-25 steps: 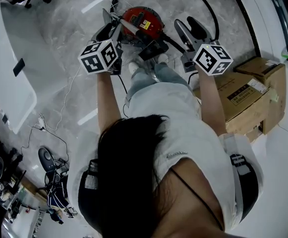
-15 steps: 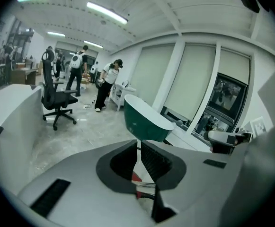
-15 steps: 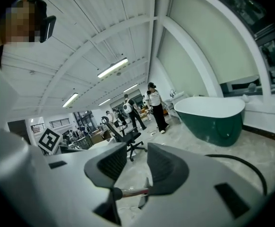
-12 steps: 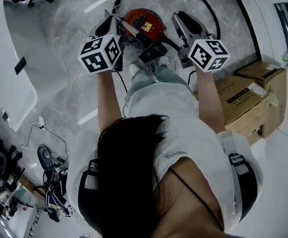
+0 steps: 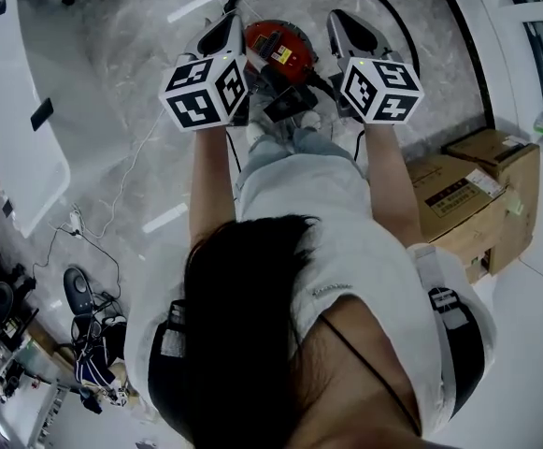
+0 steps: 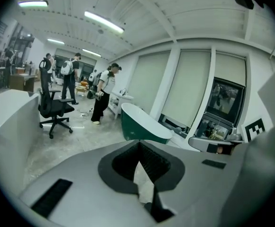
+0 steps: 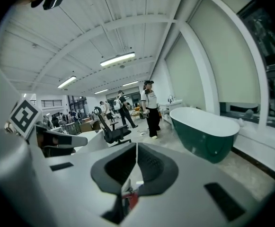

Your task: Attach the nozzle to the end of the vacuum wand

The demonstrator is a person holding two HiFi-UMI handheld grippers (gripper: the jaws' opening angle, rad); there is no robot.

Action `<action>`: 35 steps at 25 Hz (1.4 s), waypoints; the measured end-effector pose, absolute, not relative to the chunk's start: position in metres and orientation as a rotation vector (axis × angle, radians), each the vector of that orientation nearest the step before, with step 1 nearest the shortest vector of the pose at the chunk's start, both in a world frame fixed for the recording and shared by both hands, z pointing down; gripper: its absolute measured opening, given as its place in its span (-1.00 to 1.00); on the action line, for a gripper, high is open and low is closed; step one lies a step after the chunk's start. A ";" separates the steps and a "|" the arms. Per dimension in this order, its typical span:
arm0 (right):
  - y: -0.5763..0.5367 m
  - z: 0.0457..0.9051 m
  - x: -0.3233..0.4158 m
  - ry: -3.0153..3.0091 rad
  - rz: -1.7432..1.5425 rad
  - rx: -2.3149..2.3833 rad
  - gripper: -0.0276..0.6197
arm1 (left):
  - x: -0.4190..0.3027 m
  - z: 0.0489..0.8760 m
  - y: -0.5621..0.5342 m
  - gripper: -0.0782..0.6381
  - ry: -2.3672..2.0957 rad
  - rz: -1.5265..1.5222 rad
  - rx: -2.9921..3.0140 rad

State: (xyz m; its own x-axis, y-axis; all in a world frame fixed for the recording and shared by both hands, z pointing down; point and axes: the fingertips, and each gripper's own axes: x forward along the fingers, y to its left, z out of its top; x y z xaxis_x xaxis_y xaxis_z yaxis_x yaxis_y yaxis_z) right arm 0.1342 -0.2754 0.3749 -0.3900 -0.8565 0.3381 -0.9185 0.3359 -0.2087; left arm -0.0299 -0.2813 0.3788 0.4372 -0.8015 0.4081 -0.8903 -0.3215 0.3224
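Observation:
In the head view a red vacuum canister (image 5: 278,43) stands on the marble floor in front of the person's feet. Its black hose (image 5: 397,28) loops round behind it, and a black part (image 5: 290,101) lies at its near side. I cannot make out a wand or nozzle. My left gripper (image 5: 224,34) hangs over the canister's left side and my right gripper (image 5: 344,24) over its right. The jaws of both have just been closing and now meet with nothing between them. Each gripper view shows shut, empty jaws, the left gripper (image 6: 138,148) and the right gripper (image 7: 136,150) aimed across the room.
Cardboard boxes (image 5: 477,185) are stacked at the person's right. A white counter (image 5: 14,129) runs along the left, with cables (image 5: 103,241) and gear on the floor. Ahead stand a green bathtub (image 6: 144,124), an office chair (image 6: 52,109) and several people (image 7: 151,110).
Both grippers have moved up the picture and closer together over the canister. Their jaws, apart one second ago, have closed on nothing.

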 end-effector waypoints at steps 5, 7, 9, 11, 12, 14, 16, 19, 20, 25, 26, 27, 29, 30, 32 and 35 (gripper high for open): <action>-0.287 0.375 0.134 -2.373 0.537 1.648 -0.87 | -0.023 0.372 -0.285 -0.77 -1.440 0.269 2.237; -0.290 0.373 0.131 -2.370 0.523 1.644 -0.87 | -0.020 0.368 -0.290 -0.77 -1.449 0.298 2.258; -0.293 0.369 0.128 -2.372 0.509 1.637 -0.87 | -0.018 0.361 -0.293 -0.77 -1.457 0.300 2.272; -0.294 0.366 0.125 -2.375 0.494 1.630 -0.87 | -0.015 0.356 -0.294 -0.77 -1.459 0.292 2.281; -0.294 0.365 0.124 -2.379 0.487 1.626 -0.87 | -0.013 0.356 -0.294 -0.77 -1.456 0.295 2.285; -0.293 0.364 0.121 -2.393 0.476 1.619 -0.87 | -0.009 0.356 -0.294 -0.77 -1.447 0.313 2.297; -0.294 0.363 0.119 -2.395 0.468 1.613 -0.87 | -0.005 0.356 -0.295 -0.77 -1.447 0.328 2.311; -0.293 0.364 0.118 -2.374 0.450 1.603 -0.87 | -0.001 0.354 -0.295 -0.77 -1.453 0.328 2.319; -0.293 0.364 0.117 -2.370 0.436 1.599 -0.87 | 0.000 0.354 -0.295 -0.77 -1.454 0.334 2.323; -0.290 0.364 0.109 -2.360 0.362 1.569 -0.87 | 0.002 0.355 -0.292 -0.77 -1.495 0.391 2.356; -0.290 0.364 0.108 -2.361 0.366 1.565 -0.87 | 0.002 0.355 -0.292 -0.77 -1.497 0.380 2.352; -0.290 0.364 0.107 -2.362 0.371 1.563 -0.87 | 0.002 0.354 -0.292 -0.77 -1.500 0.372 2.347; -0.289 0.364 0.105 -2.364 0.378 1.561 -0.87 | 0.000 0.352 -0.291 -0.77 -1.509 0.364 2.344; -0.289 0.364 0.104 -2.366 0.378 1.559 -0.87 | 0.000 0.351 -0.291 -0.77 -1.510 0.361 2.344; -0.287 0.365 0.104 -2.364 0.370 1.552 -0.87 | 0.001 0.350 -0.288 -0.77 -1.505 0.350 2.347; -0.284 0.365 0.102 -2.356 0.332 1.538 -0.87 | 0.002 0.349 -0.285 -0.77 -1.511 0.343 2.355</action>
State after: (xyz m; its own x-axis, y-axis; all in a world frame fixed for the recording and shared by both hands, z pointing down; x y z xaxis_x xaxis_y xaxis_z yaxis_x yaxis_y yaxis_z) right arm 0.1021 -0.2839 0.3652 -0.3772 -0.8462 0.3765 -0.9172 0.3976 -0.0253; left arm 0.0022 -0.2850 0.3489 0.4114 -0.8340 0.3678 -0.9110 -0.3887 0.1376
